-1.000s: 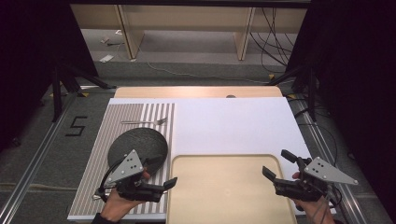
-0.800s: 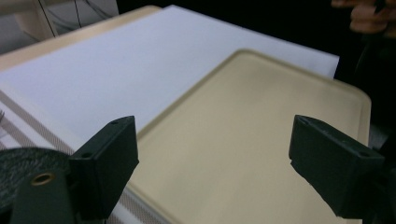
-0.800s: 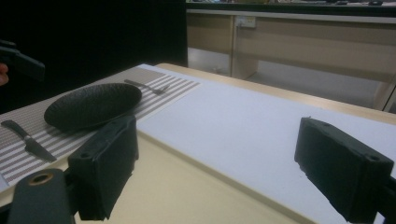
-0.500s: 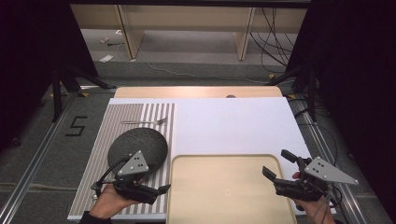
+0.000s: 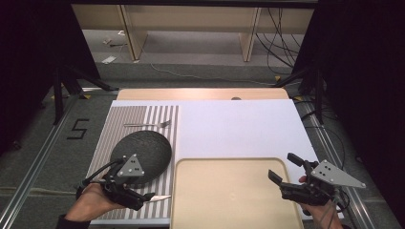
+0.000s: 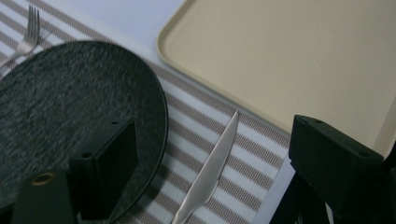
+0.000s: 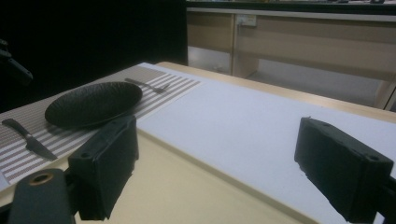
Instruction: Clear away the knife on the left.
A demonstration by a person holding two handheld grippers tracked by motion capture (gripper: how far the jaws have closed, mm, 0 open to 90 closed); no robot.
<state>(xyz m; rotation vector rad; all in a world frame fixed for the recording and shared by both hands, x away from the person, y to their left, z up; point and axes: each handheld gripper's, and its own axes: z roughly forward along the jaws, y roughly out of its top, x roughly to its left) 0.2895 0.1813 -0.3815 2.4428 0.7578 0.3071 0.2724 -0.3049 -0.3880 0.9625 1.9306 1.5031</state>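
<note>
Left hand-held gripper (image 5: 143,195): jaws spread wide, grasping nothing, held low over the near edge of the brown-and-white striped placemat (image 5: 143,119). In the left gripper view the slim steel table knife with a dark handle (image 6: 210,172) lies flat on the stripes between the two jaws, blade tip pointing toward the pale beige plastic tray (image 6: 289,60). It sits just beside the round black textured plate (image 6: 70,116), apart from its rim. The handle end is cut off at the bottom of that view; it reads as black in the right gripper view.

Right hand-held gripper (image 5: 286,179): jaws also apart, empty, over the tray's right side.

Handling judgement: knife is light, rigid, thin and lying flat. The polished blade is likely slippery and offers little height for the jaws. Better hold is across the thicker handle, or at the blade-handle junction, jaws closing on the two flat sides. Risk: it skids on the mat or pivots once lifted, and a jaw could nudge the plate.

A steel fork (image 5: 148,125) lies beyond the plate, untouched.
</note>
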